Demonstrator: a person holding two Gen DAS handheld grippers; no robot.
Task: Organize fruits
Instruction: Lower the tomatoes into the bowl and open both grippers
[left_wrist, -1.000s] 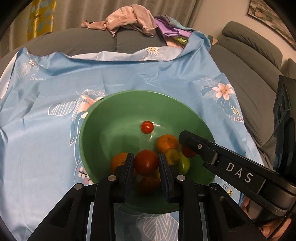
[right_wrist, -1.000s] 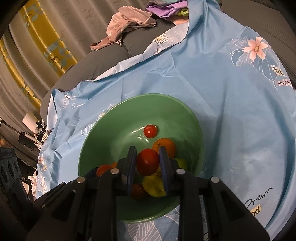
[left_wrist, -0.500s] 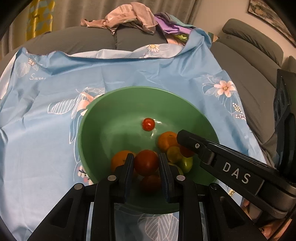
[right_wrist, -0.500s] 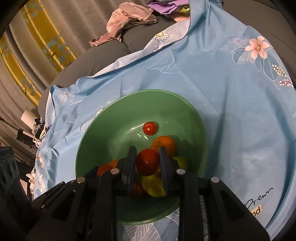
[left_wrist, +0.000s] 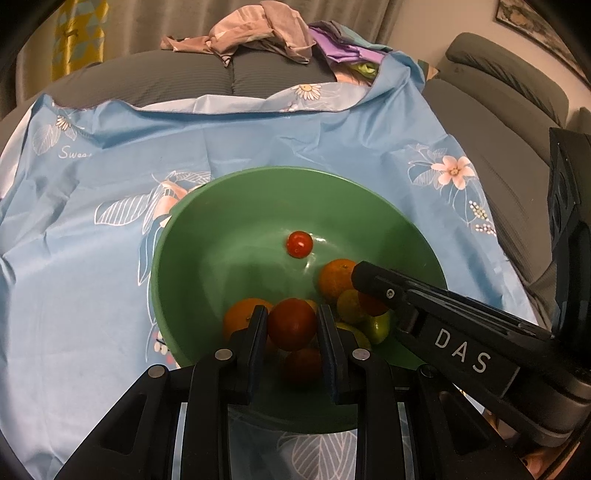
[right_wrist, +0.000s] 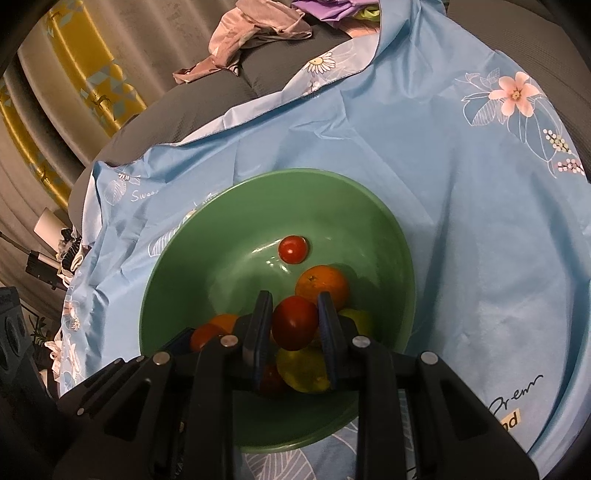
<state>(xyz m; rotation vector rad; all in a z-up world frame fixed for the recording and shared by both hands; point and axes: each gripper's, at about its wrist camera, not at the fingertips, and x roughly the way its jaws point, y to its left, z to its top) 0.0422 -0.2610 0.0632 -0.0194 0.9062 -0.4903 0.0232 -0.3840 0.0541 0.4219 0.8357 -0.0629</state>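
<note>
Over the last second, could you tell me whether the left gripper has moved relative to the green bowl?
Yes: the left gripper has eased slightly forward over the green bowl, whose far rim sits a little higher in the left wrist view.

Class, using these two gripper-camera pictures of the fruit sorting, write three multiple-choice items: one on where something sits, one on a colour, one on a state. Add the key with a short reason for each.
1. Where does the small lone red tomato sit?
A. On the blue cloth
B. Inside the green bowl, apart from the fruit pile
C. On the sofa cushion

2. What colour is the bowl?
A. White
B. Green
C. Yellow

3. What is the state of the left gripper?
A. Shut on a red tomato
B. Wide open and bare
C. Lying flat on the cloth

Key:
1 B: it rests alone on the bowl's floor, beyond the heaped fruit.
2 B: its rim and inner wall are green against the blue cloth.
3 A: both fingers press the sides of the held red tomato; the right gripper likewise clamps another red tomato.
</note>
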